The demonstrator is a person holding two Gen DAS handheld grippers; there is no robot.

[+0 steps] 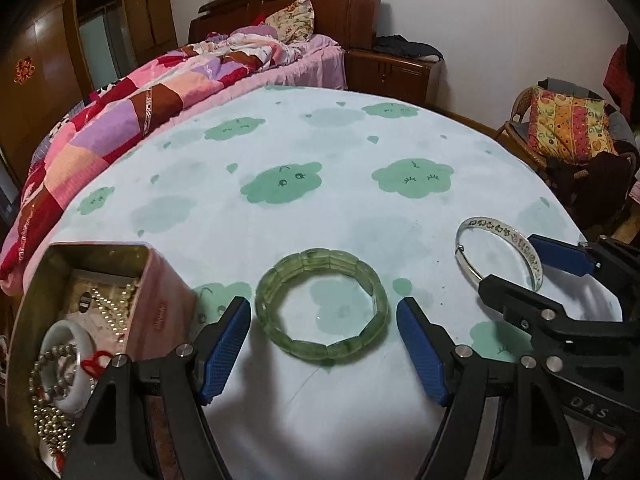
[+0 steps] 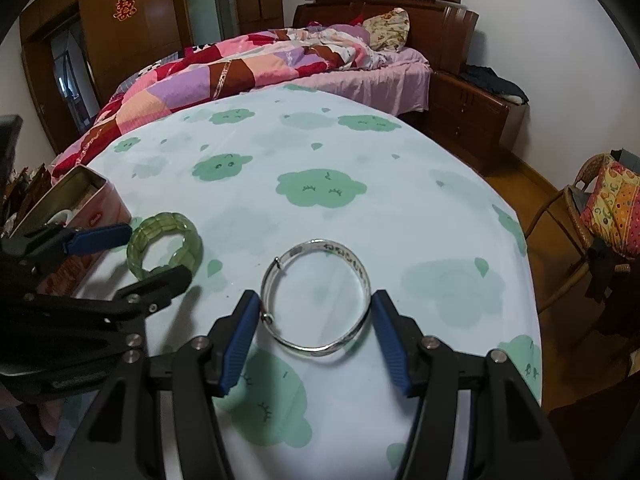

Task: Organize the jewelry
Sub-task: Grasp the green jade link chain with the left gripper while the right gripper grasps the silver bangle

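Note:
A green stone bracelet [image 1: 322, 312] lies flat on the cloud-print tablecloth [image 1: 320, 140]. My left gripper [image 1: 322, 304] stands open around it, one blue pad on each side with a small gap. To its right lies a silver engraved bangle [image 2: 316, 300], also flat on the cloth. The right gripper [image 2: 316, 298] is open and straddles it, its pads very close to both sides. An open pink tin [image 1: 168, 304] at the left holds a white bangle [image 1: 68, 336] and bead strings [image 1: 52, 412]. Each wrist view shows the other gripper: the right gripper [image 1: 508, 260] and the left gripper [image 2: 158, 252].
The tin [image 2: 104, 204] stands just left of the left gripper's fingers. A bed with a patchwork quilt [image 1: 140, 92] runs behind the table. A wooden nightstand [image 1: 396, 68] is at the back, and a wicker chair with a cushion [image 2: 600, 208] off the table's right edge.

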